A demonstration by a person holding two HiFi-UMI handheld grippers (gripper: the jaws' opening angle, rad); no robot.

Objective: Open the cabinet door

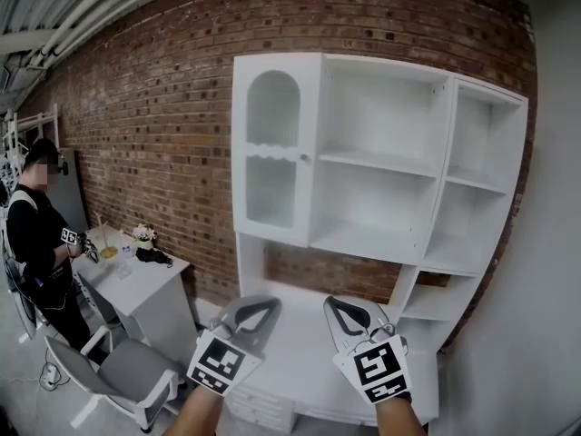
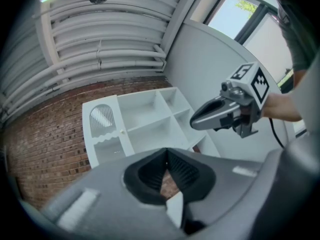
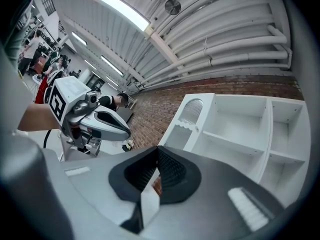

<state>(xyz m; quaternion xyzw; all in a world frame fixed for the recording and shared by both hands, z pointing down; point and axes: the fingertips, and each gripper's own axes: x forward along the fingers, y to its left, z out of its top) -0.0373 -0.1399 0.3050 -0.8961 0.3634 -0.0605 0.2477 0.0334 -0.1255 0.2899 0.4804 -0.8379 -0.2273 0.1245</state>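
Observation:
A tall white cabinet stands against the brick wall. Its door, with an arched pane and a small knob on its right edge, covers the left section and looks flush with the front. The other sections are bare shelves. My left gripper and right gripper hover side by side below the cabinet, both shut and holding nothing, well short of the knob. The left gripper view shows the door beyond my shut left gripper. The right gripper view has the door past my shut right gripper.
A white desk top with drawers lies under the cabinet, below my grippers. At the left stand a white table with small items, a grey chair and a person in black. A grey wall closes the right side.

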